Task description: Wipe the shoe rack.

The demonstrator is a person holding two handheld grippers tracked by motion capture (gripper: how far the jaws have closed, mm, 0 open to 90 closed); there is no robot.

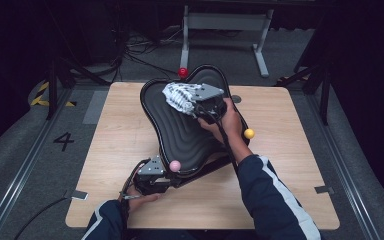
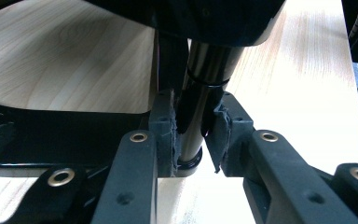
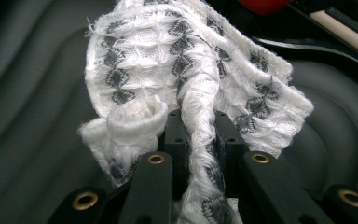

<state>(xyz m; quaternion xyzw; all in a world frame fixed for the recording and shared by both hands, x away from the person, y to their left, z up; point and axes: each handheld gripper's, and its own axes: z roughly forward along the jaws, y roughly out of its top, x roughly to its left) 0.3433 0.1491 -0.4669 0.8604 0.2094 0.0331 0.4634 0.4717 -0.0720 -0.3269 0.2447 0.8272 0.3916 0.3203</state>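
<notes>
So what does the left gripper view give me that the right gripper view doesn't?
Left gripper view alone: the left tongs shut on a shiny dark post under the black seat, with the wooden table behind it.

Right gripper view alone: the right tongs shut on a white cloth with grey pattern, lying on the seat's ridged top, and something red at the upper edge.

Both: the black seat, seen from below in one and from above in the other, and tongs clamped shut.
</notes>
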